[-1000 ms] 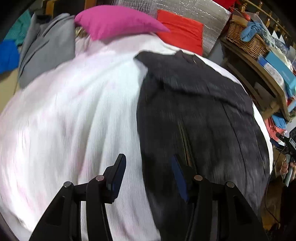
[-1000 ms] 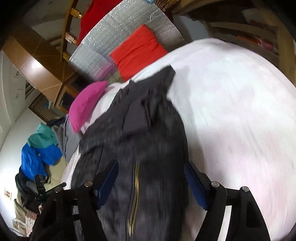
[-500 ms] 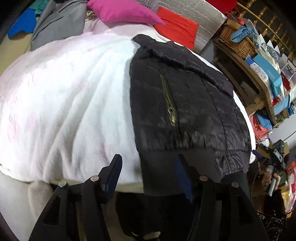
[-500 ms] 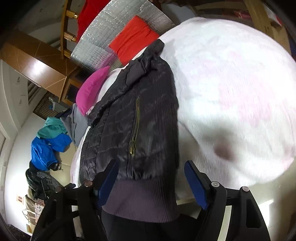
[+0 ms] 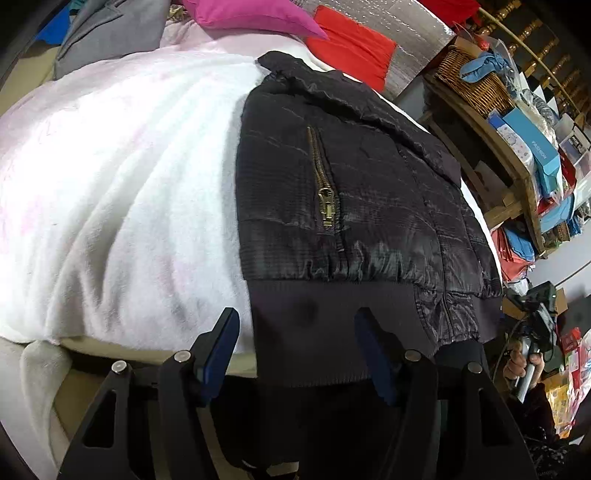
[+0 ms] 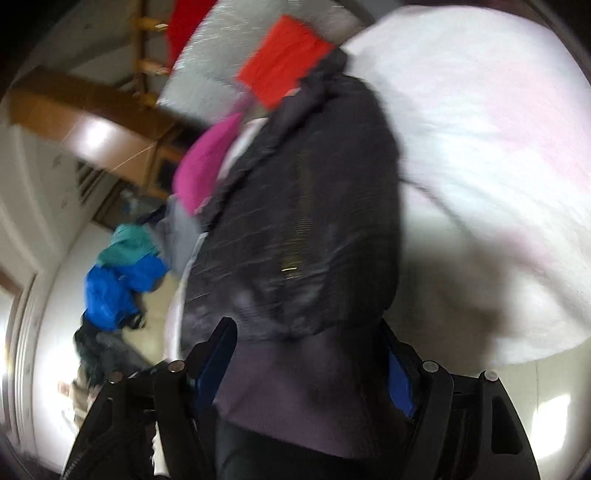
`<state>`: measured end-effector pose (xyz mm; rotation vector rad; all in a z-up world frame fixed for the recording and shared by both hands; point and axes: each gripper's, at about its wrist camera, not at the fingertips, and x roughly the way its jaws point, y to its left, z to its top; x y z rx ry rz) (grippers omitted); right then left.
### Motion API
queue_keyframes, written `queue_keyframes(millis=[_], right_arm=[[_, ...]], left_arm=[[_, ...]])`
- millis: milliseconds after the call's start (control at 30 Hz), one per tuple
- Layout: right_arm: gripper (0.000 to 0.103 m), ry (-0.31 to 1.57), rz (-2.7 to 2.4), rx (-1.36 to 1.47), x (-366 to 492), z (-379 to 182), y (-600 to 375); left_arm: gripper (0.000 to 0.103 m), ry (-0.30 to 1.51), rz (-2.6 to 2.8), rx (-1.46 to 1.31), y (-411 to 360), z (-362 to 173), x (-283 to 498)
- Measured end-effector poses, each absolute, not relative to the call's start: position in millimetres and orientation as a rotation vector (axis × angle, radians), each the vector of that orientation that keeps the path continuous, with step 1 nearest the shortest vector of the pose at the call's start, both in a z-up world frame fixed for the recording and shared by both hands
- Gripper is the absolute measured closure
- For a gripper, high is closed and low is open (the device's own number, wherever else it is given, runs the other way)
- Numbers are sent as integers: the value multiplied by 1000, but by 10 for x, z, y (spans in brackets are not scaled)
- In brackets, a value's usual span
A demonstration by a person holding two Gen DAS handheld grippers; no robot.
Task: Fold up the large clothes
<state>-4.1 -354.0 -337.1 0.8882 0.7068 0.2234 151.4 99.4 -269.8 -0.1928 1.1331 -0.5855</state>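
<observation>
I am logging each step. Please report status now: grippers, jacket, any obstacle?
Left hand-held gripper open at the jacket hem. Right hand-held gripper open, hem between its fingers; view blurred. Jacket flat on the white blanket. No obstacle seen.

A lived-in bedroom at home is showing here. A white blanket (image 5: 122,177) is covering a bed, with a pink pillow (image 5: 251,16) and a red cushion (image 5: 351,44) lying at its head. A wooden shelf (image 5: 517,173) is standing beside it, holding a wicker basket (image 5: 476,86) and boxes (image 5: 532,147). Clothes (image 6: 122,273) are piling up by the wall.
</observation>
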Motion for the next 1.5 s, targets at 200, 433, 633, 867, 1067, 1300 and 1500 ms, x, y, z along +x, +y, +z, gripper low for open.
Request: queue_keyframes(millis=[200,433,633,867,1067,1300,1500], right_arm=[[29,815,168,949,69,-3633,-3618],[29,817,199,835,105,-3522,-3430],[29,821,171,910,60,-3713,-3530],[32,794,248,853,106,-3482,-3345],[38,875,208,829,171,-3573,-3371],[40,850,276,755,198,-3443,-3162],[46,929,235,752,254,-3559,-3174]], left_arm=[[49,1135,-631,-204,864,-2741,1520],[48,1196,-603,-258,875,-2800,1633],[41,1142,-525,-278,1184,-2721,1551],[46,1198,-606,-283,936,-2880,1657],[68,1169,-604,-280,904,-2891,1644],[48,1248,-620,-297,942,-3035,1681],[73,1187,-652,-265,786,-2891,1682]])
